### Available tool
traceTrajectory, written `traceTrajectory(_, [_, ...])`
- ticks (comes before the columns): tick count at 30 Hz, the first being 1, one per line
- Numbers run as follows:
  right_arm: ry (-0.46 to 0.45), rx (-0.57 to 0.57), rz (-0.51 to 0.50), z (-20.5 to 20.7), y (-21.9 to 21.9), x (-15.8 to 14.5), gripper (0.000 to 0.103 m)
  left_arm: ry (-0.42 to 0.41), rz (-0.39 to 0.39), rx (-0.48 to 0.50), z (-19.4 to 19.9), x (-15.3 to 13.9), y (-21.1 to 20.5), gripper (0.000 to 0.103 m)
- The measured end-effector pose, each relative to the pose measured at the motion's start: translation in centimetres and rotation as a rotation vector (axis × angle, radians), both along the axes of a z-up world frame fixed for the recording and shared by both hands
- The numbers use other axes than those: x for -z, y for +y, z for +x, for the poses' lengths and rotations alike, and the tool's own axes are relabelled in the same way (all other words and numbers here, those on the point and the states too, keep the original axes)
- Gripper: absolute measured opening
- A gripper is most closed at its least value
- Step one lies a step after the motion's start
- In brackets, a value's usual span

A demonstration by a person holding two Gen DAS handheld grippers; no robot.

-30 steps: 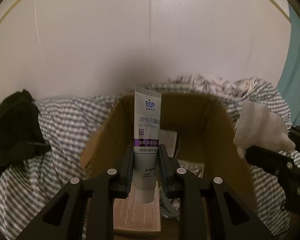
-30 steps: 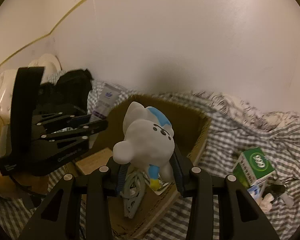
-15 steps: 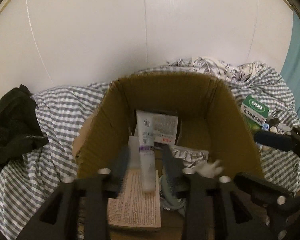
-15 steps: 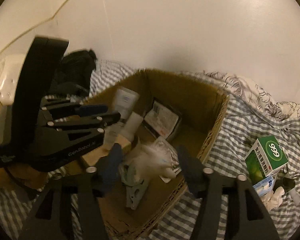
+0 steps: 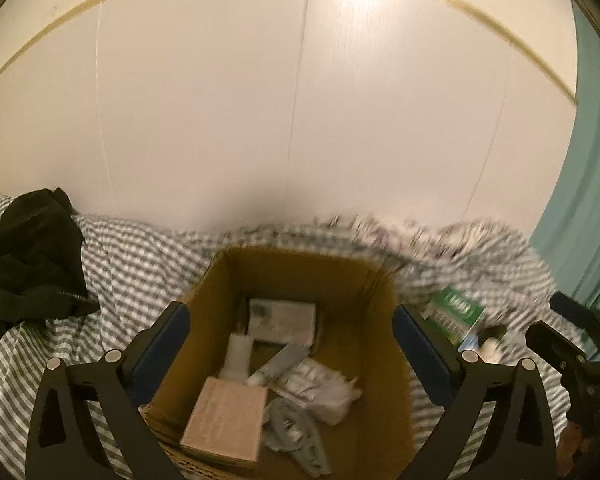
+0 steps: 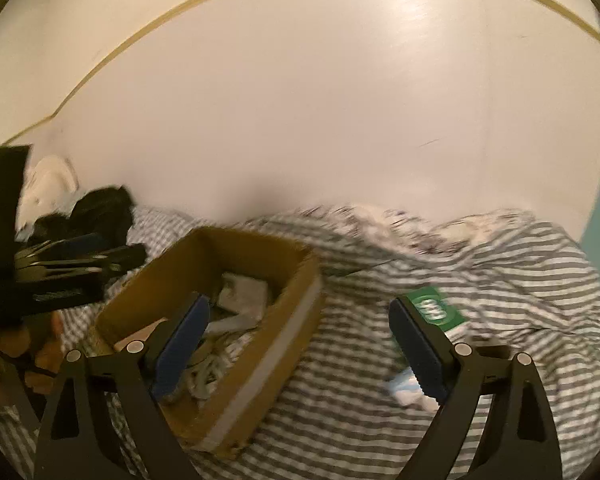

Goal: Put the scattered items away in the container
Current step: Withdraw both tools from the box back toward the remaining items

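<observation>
A brown cardboard box point(image 5: 384, 344) sits on a grey-and-white checked bedsheet. Inside lie the grey tube point(image 5: 278, 362), the white toy point(image 5: 332, 394), a tan book point(image 5: 224, 420), a grey clip point(image 5: 296, 436) and a card packet point(image 5: 282, 320). My left gripper point(image 5: 290, 350) is open and empty above the box. My right gripper point(image 6: 298, 344) is open and empty, to the right of the box point(image 6: 260, 368). A green "999" box point(image 6: 434, 310) lies on the sheet by the right finger, with small white and blue items point(image 6: 408, 386) below it. The green box also shows in the left wrist view point(image 5: 456, 312).
A black garment point(image 5: 28, 256) lies on the sheet at the left. A white panelled wall point(image 5: 300, 100) stands behind the bed. A teal curtain point(image 5: 584, 200) hangs at the right. The other gripper point(image 6: 60, 272) and the hand holding it show left in the right wrist view.
Both grippers opened. The tube and the white toy dropped into the box. Both grippers rose and pulled back; the right one shifted toward the green box.
</observation>
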State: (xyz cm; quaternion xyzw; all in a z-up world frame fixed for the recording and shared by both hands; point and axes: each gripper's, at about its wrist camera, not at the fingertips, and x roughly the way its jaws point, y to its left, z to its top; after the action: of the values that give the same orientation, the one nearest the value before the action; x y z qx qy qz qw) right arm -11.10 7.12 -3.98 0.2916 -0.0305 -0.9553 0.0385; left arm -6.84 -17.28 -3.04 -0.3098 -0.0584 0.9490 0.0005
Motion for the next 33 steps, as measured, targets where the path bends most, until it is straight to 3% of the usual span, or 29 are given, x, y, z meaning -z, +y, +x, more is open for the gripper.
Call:
traceTrajectory(5, [0.087,0.114,0.010,2.4,3.5,-3.8,0.103,0.074,0.064,-0.050,1.1,-3.5,0.5,0.103])
traceTrajectory(9, [0.132,0.164,0.005,4.3,5.6,-6.4,0.103,0.114,0.076,-0.100,2.1,-5.7,1.4,0.103])
traceTrajectory(11, [0.139,0.182,0.016,5.2,6.5,-7.4,0.103,0.147,0.058,-0.120,2.7,-6.7,2.2,0.103])
traceTrajectory(17, [0.206,0.221,0.068,7.9,7.9,-9.3,0.103,0.244,-0.159,-0.114,3.4,-8.5,6.5,0.103])
traceTrajectory(22, [0.260,0.240,0.108,10.1,9.0,-10.7,0.103,0.299,-0.137,-0.052,3.5,-9.9,9.6,0.103])
traceTrajectory(27, [0.298,0.269,0.141,11.2,10.7,-11.2,0.103,0.308,-0.148,0.052,2.7,-9.1,13.8,0.103])
traceTrajectory(29, [0.306,0.279,0.152,11.9,11.6,-11.3,0.103,0.284,-0.178,0.092,2.1,-7.8,15.8,0.103])
traceTrajectory(33, [0.343,0.296,0.159,12.6,13.1,-10.7,0.103,0.248,-0.155,0.158,1.1,-5.1,18.7,0.103])
